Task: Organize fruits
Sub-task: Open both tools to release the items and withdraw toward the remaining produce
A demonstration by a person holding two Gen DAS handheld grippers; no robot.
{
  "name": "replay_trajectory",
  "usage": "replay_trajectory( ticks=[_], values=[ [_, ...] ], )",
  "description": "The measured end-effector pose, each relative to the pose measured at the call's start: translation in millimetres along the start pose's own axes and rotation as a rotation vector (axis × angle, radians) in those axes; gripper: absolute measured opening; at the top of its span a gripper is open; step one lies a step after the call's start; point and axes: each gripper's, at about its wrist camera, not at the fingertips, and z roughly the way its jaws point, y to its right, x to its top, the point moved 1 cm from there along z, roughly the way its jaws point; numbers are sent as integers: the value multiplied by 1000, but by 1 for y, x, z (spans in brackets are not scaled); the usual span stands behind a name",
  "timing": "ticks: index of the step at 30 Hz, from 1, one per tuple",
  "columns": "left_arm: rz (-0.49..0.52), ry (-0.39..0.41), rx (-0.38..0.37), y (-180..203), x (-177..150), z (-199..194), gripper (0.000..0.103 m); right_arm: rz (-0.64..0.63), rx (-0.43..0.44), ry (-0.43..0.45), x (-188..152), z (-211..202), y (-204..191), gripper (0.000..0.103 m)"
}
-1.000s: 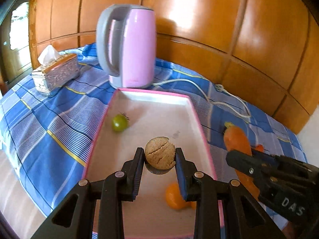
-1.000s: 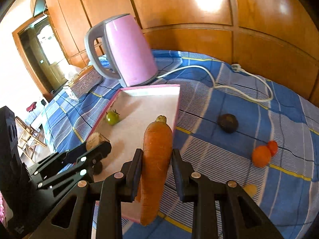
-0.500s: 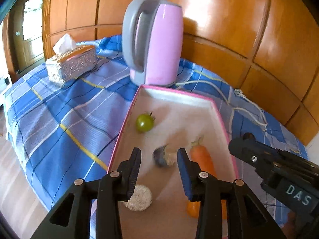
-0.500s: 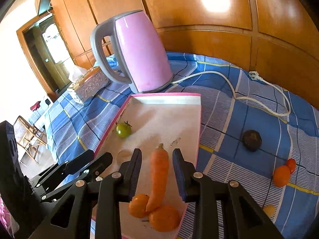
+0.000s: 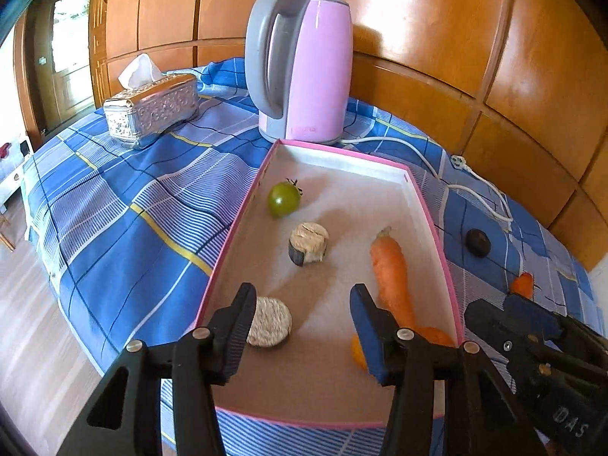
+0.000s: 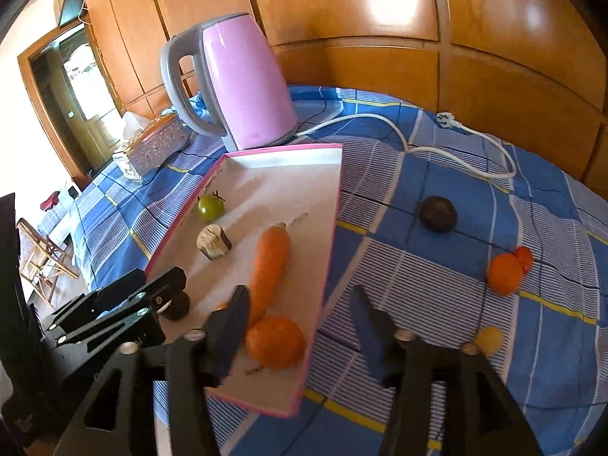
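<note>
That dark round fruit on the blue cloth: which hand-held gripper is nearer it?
Right. The right hand-held gripper hangs by the tray's edge facing the dark fruit; the left hand-held gripper is over the tray.

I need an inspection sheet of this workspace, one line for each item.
Surface: blue checked cloth covers the table.
Job's things: pink-rimmed tray holds a carrot, green tomato, two rough beige pieces, oranges; dark fruit, an orange, a yellow piece lie on the cloth.
Clutter: pink kettle, tissue box.
Grippers: left tool and right tool open, jaws just opened, nothing held.
Cables: white cord, unplugged.
Surroundings: wooden panels.
</note>
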Motion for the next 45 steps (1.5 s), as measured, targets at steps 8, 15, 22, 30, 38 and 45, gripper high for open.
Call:
replay_trajectory(
  ticks=[8,15,22,30,38,45],
  values=[
    [35,7,-7,8,-9,-11,52,-18,-44,33,-8,-15,0,67],
    [67,5,-22,17,-19,-16,52,20,-82,51,-19,-25,13,67],
    [113,3,-49,34,-27,-18,52,57,-88,117,-27,-43,31,67],
    [195,2,-110,61,-37,-22,53,171,-159,87,-48,-51,77,67],
    [252,-17,-155,84,-46,-22,53,311,-240,26,-76,-54,132,67],
    [272,-20,-188,98,-46,-22,53,311,-310,-31,-89,-45,147,41]
  ],
)
